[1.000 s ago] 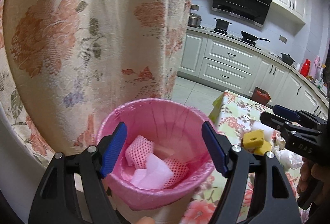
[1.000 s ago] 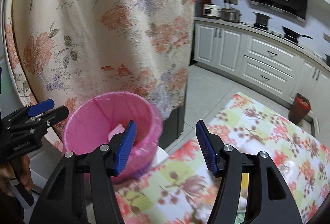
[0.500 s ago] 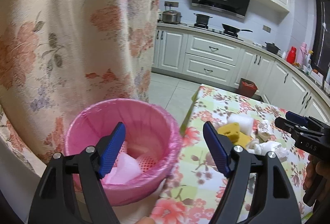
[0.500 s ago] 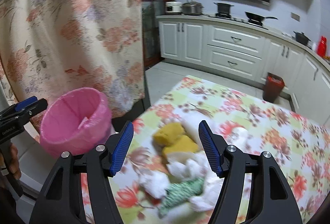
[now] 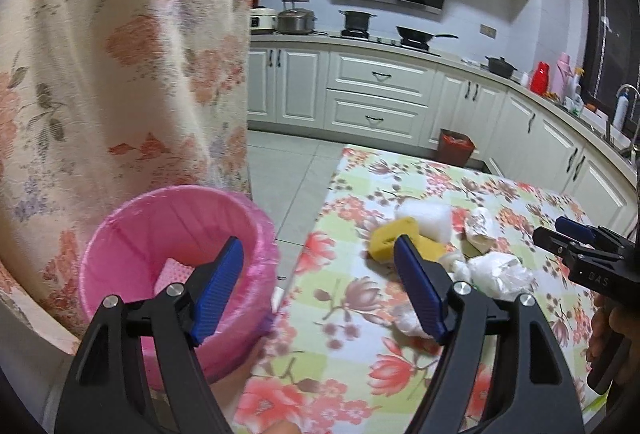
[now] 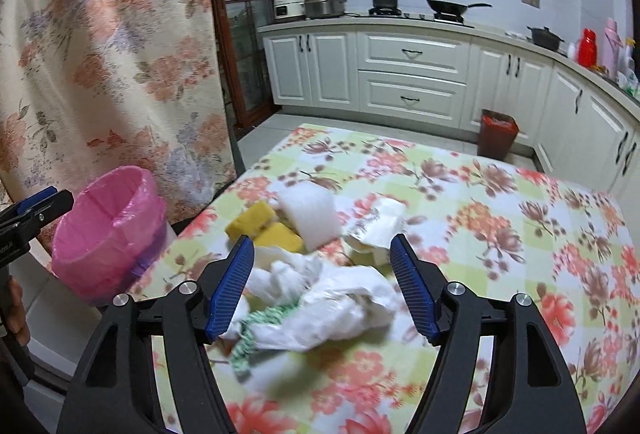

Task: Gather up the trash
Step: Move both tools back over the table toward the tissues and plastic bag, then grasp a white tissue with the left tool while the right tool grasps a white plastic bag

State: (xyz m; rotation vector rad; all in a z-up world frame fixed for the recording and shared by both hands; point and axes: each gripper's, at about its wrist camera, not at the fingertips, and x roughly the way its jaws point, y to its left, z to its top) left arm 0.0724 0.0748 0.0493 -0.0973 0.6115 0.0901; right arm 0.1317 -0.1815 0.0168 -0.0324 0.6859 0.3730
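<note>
A: What takes up most of the view?
B: A flowered curtain [image 5: 120,54] on the left, then the counter [image 6: 500,218] under a floral cloth, with kitchen cabinets [image 6: 412,74] behind.

A: And the bin?
B: The pink bin [image 5: 172,234], lined with a pink bag, stands just beside the counter's left edge, with some trash already inside.

A: Where is the trash?
B: Heaped near that edge: a crumpled white bag [image 6: 332,306], a white foam block [image 6: 310,214], yellow sponges [image 6: 264,226] and a green-and-white net [image 6: 256,330].

A: The grippers?
B: The right gripper [image 6: 322,286] hangs above the white bag, its jaws opening, nothing clamped. The left gripper [image 5: 318,290] is released and empty, between bin and counter.
</note>
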